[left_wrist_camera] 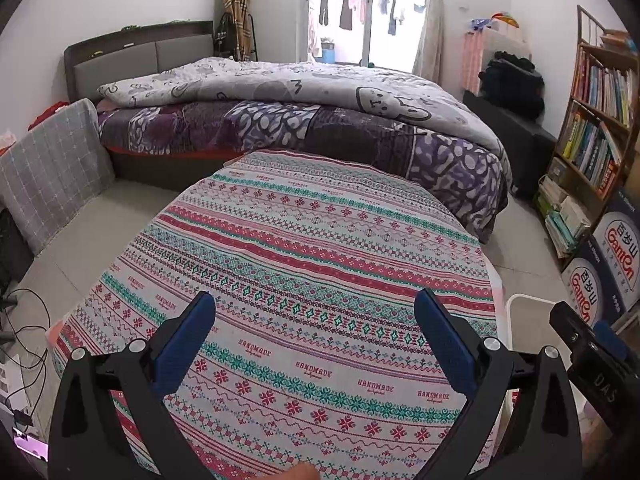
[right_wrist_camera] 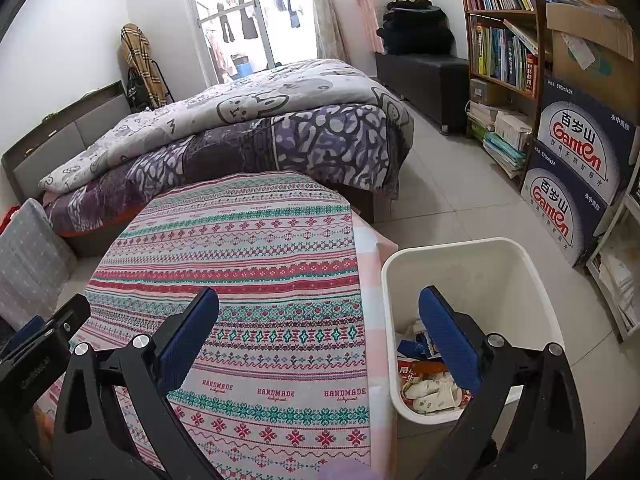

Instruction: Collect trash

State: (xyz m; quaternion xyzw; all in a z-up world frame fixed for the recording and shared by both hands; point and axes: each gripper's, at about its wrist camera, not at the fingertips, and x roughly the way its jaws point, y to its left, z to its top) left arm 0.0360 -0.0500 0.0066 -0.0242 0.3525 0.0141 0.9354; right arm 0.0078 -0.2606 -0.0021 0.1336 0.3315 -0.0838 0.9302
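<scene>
- Fingers of the left gripper (left_wrist_camera: 314,320) stand wide apart with nothing between them, above the patterned cloth (left_wrist_camera: 304,264) on the surface; blue pads face inward
- Right gripper (right_wrist_camera: 318,316) has its fingers spread as wide, also holding nothing; one finger hangs over the cloth, the other (right_wrist_camera: 448,340) over the bin (right_wrist_camera: 536,280)
- Bin is white, on the floor just beside the surface's right edge; trash (right_wrist_camera: 430,390) lies at its bottom: crumpled paper, blue and red wrappers
- Bed (right_wrist_camera: 240,128) with a grey quilt stands behind the surface; bookshelf (right_wrist_camera: 500,40) and Ganten boxes (right_wrist_camera: 576,160) line the right wall
</scene>
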